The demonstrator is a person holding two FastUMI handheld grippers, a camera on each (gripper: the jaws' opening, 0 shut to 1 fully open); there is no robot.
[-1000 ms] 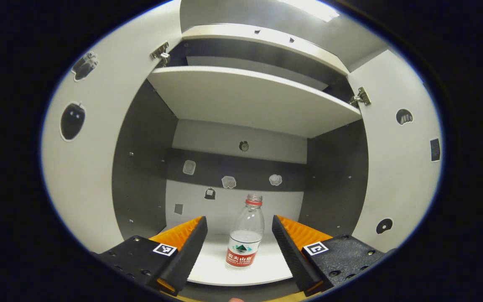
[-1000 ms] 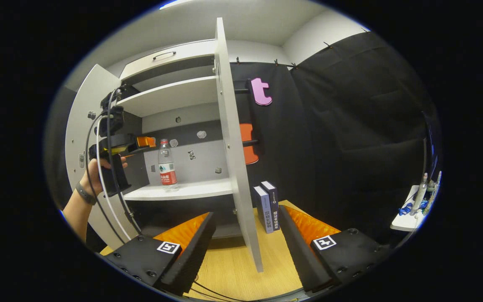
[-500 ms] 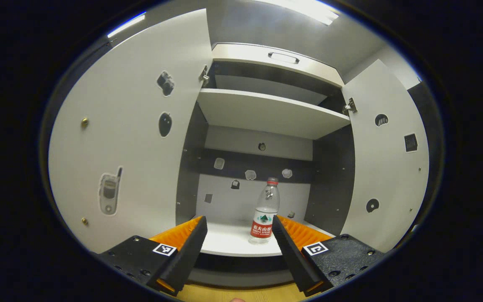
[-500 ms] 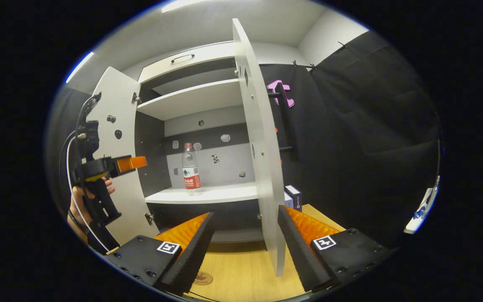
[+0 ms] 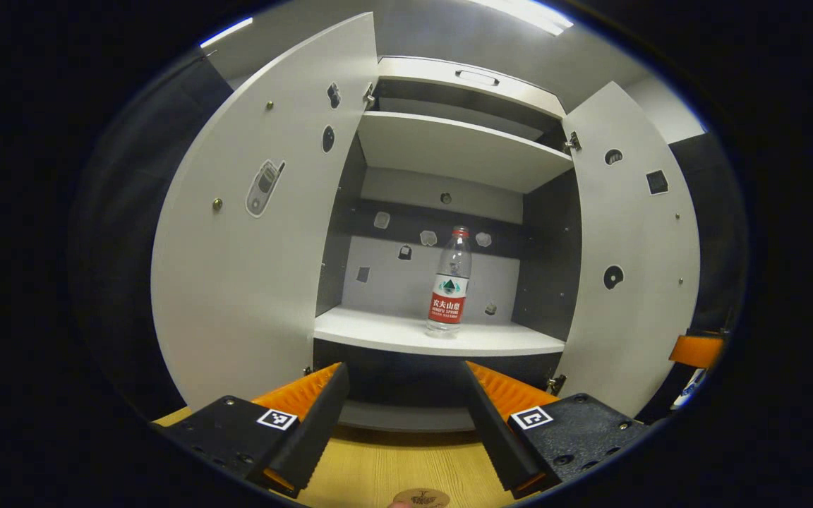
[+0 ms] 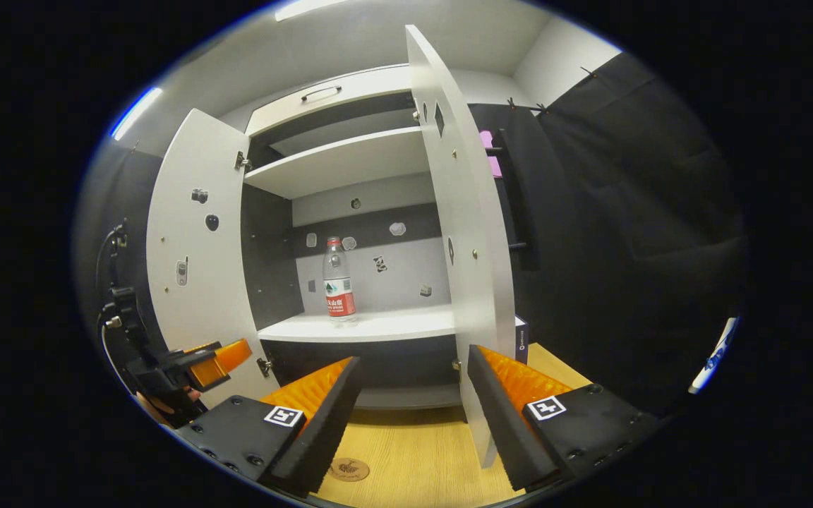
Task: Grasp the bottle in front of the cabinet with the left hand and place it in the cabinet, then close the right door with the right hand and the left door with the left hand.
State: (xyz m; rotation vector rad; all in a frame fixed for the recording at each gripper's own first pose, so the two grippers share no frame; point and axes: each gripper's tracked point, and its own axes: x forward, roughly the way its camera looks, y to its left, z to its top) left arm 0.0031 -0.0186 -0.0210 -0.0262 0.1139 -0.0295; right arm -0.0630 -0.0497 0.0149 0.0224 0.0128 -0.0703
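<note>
A clear water bottle (image 5: 449,281) with a red label and red cap stands upright on the cabinet's lower shelf (image 5: 406,337), also seen as the bottle (image 6: 338,281) in the right gripper view. Both white doors hang open: the left door (image 5: 258,233) and the right door (image 5: 632,247). My left gripper (image 5: 401,416) is open and empty, low in front of the cabinet, well clear of the bottle. My right gripper (image 6: 412,413) is open too, with the right door's edge (image 6: 473,282) just beyond its fingers. The left gripper (image 6: 195,367) also appears at the lower left there.
A wooden tabletop (image 6: 413,458) lies below the cabinet. An upper shelf (image 5: 456,144) and a top drawer with a handle (image 5: 477,74) sit above. A dark box (image 6: 521,339) stands behind the right door. Black cloth walls flank the cabinet.
My left gripper has drawn back and down out of the cabinet, leaving the bottle on the shelf. My right gripper has shifted so the right door's edge lines up ahead of its fingers.
</note>
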